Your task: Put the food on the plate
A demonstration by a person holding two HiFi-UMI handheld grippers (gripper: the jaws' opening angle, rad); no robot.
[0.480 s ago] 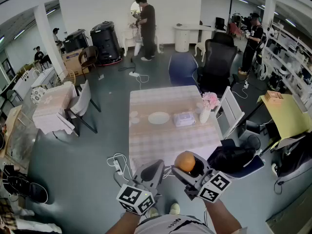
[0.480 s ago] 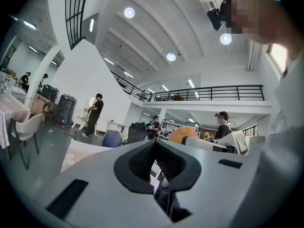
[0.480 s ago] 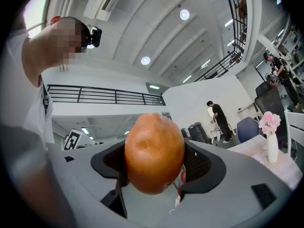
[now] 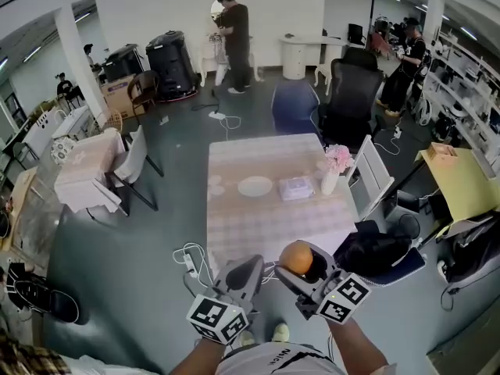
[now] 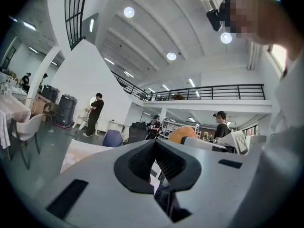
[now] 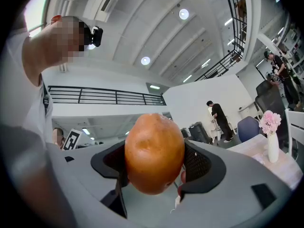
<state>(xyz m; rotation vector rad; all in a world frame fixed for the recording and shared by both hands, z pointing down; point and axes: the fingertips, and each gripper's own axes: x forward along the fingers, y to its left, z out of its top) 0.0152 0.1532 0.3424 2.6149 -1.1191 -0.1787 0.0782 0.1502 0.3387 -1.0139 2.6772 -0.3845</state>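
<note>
The right hand-held gripper pinches the orange-brown food between its pads, in the air short of the desk. The left hand-held gripper beside it is pressed together, empty. The plate lies mid-desk, well apart (flower vase further right).

Pink-flower vase beside tissue pack on checked table; black office chair behind.

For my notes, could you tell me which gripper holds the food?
The right gripper, clamped on the orange food; the left gripper is shut with nothing between its jaws.
</note>
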